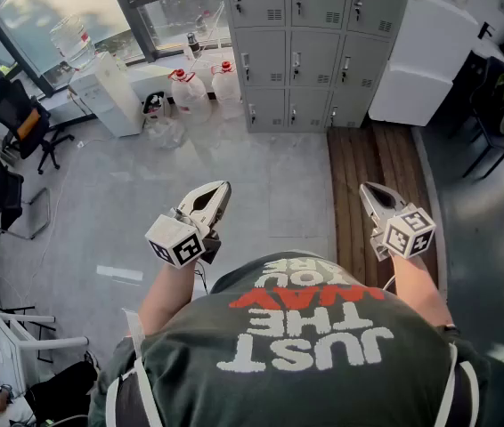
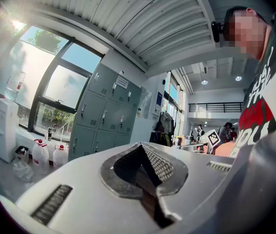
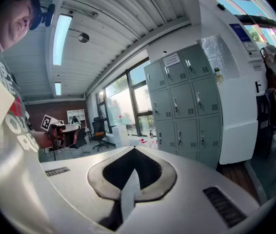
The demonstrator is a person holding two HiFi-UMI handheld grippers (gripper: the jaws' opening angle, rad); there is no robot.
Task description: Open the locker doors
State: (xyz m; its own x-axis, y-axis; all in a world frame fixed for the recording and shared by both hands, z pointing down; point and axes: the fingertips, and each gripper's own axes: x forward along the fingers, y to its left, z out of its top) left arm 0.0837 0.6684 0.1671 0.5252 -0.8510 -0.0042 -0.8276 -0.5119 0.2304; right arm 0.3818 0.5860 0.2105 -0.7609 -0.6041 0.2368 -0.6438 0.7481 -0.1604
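Observation:
The grey lockers (image 1: 310, 47) stand against the far wall, three columns by three rows, with all doors closed. They also show in the left gripper view as the lockers (image 2: 106, 116) and in the right gripper view as the lockers (image 3: 187, 106). Both grippers are held out in front of the person's chest, well short of the lockers. My left gripper (image 1: 219, 189) is shut with nothing in it, its jaws meeting at a point (image 2: 140, 146). My right gripper (image 1: 369, 189) is shut and empty too, its tips together (image 3: 134, 150).
A white water dispenser (image 1: 109, 92) and water jugs (image 1: 190, 87) stand left of the lockers. A white cabinet (image 1: 426, 56) adjoins them on the right. A strip of wooden flooring (image 1: 372, 167) runs up to the lockers. An office chair (image 1: 25, 118) is at far left.

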